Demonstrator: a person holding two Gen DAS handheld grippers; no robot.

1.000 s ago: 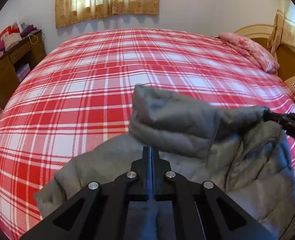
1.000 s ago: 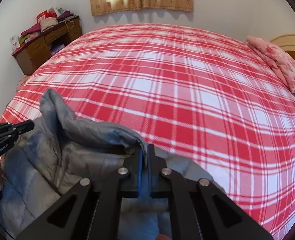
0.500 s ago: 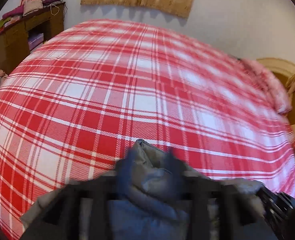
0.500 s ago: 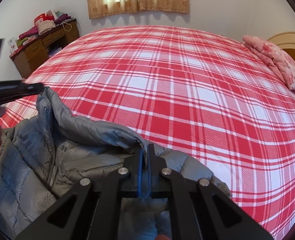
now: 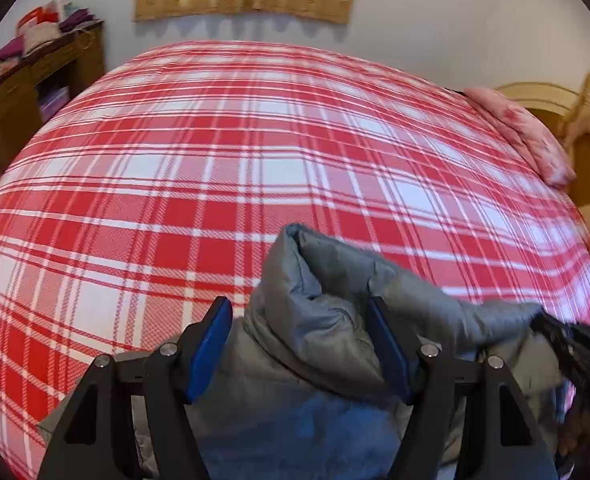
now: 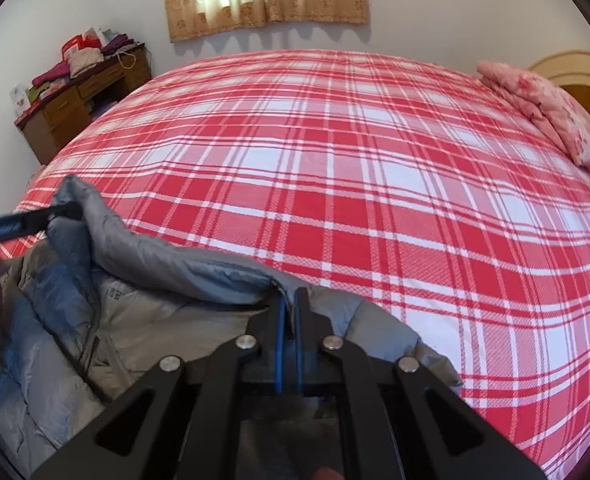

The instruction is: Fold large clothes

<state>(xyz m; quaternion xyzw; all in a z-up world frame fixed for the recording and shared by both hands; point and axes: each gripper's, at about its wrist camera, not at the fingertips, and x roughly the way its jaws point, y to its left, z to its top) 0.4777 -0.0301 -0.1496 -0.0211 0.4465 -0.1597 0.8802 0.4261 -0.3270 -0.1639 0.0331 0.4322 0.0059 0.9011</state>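
The left tool [image 5: 299,344] has just been opened: its blue pads [image 5: 211,344], pinched together a second ago, now stand apart with the grey padded jacket [image 5: 319,320] bunched between them — released, apparently, not gripped. The right tool [image 6: 289,320] is kept clamped on the jacket's edge at 6 o'clock in its own view. The jacket lies on the red plaid bed [image 6: 335,180], low in both views (collar raised toward 12 o'clock). A regrasp by the left side is judged likely before folding proceeds.
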